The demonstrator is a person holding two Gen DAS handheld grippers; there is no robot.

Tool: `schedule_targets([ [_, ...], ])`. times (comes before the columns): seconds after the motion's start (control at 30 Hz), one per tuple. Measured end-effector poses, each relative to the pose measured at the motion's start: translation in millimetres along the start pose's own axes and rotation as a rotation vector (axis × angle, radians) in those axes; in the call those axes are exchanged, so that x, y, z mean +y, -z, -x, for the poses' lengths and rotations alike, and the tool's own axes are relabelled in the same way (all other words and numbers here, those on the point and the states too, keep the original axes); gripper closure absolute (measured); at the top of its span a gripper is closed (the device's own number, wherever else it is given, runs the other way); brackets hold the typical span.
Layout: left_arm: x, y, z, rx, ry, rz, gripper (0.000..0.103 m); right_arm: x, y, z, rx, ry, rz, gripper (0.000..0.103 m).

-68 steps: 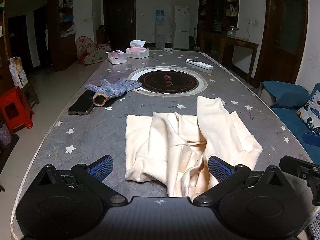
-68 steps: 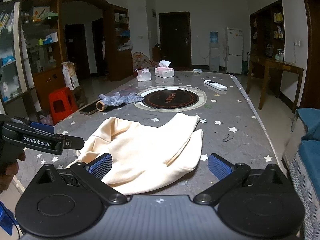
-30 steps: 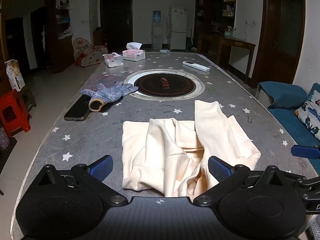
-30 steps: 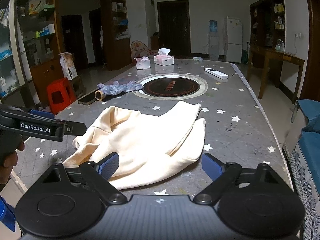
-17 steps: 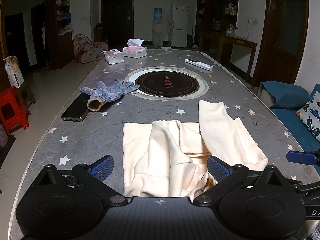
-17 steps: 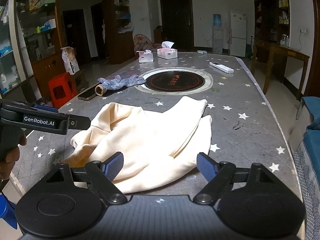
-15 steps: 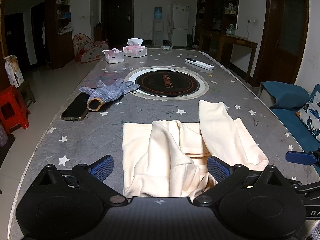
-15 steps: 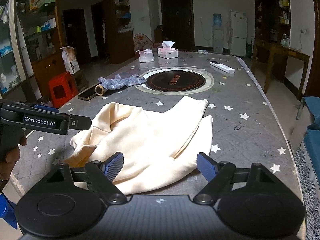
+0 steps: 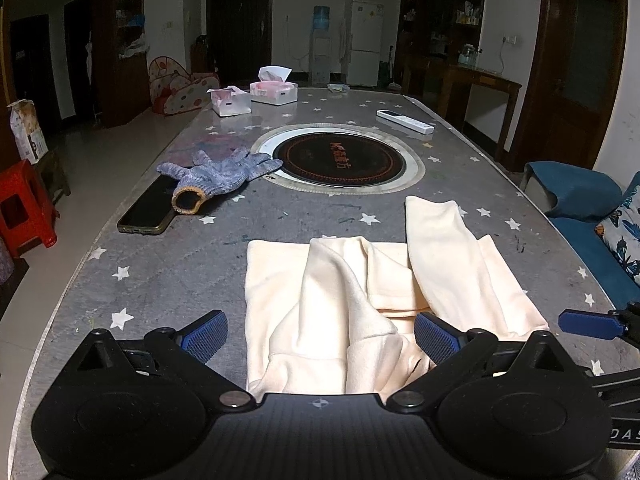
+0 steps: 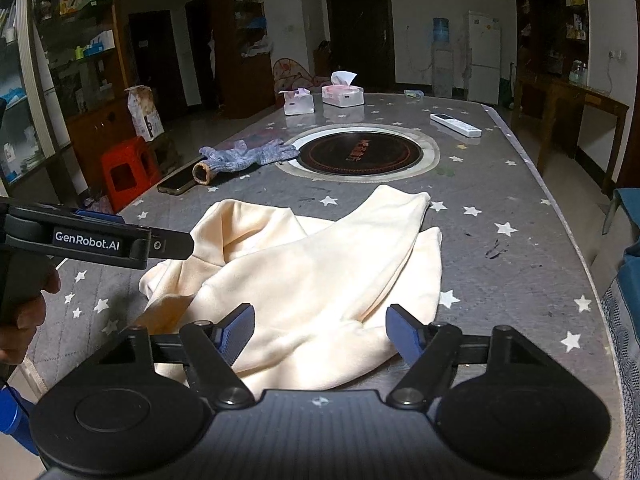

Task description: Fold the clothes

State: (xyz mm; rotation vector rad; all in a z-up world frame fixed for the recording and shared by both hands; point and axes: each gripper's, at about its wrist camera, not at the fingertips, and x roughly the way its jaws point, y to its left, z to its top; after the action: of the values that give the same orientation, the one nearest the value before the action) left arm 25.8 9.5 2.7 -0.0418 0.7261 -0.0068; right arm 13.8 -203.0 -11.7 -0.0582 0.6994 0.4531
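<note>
A cream garment (image 9: 360, 296) lies crumpled on the grey star-patterned table (image 9: 160, 272), partly folded, with one long sleeve (image 9: 444, 248) laid over its right side. My left gripper (image 9: 320, 340) is open and empty, hovering over the garment's near edge. My right gripper (image 10: 324, 332) is open and empty, its jaws narrower than the left's, above the garment (image 10: 320, 272) near its right hem. The left gripper's body shows at the left of the right wrist view (image 10: 96, 240).
A grey knit glove (image 9: 220, 176) and a dark phone (image 9: 148, 212) lie at the left. A round black hotplate (image 9: 340, 160) sits mid-table. Two tissue boxes (image 9: 274, 90) and a white remote (image 9: 404, 121) are at the far end. A blue sofa (image 9: 592, 236) stands right.
The right gripper's jaws have narrowed and it has moved closer over the garment. The left gripper has shifted slightly forward. The garment has not moved.
</note>
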Motion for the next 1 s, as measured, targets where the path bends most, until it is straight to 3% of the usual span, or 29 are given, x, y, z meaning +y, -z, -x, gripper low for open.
schedule_targets([
  [0.4, 1.1, -8.6, -12.1, 0.008, -0.003, -0.014, 0.002, 0.2, -8.9, -13.3, 0.018, -0.006, 0.014, 0.036],
  [1.0, 10.5, -44.8, -53.6, 0.022, -0.006, -0.037, 0.011, -20.0, -45.9, -56.9, 0.042, -0.013, 0.009, 0.055],
])
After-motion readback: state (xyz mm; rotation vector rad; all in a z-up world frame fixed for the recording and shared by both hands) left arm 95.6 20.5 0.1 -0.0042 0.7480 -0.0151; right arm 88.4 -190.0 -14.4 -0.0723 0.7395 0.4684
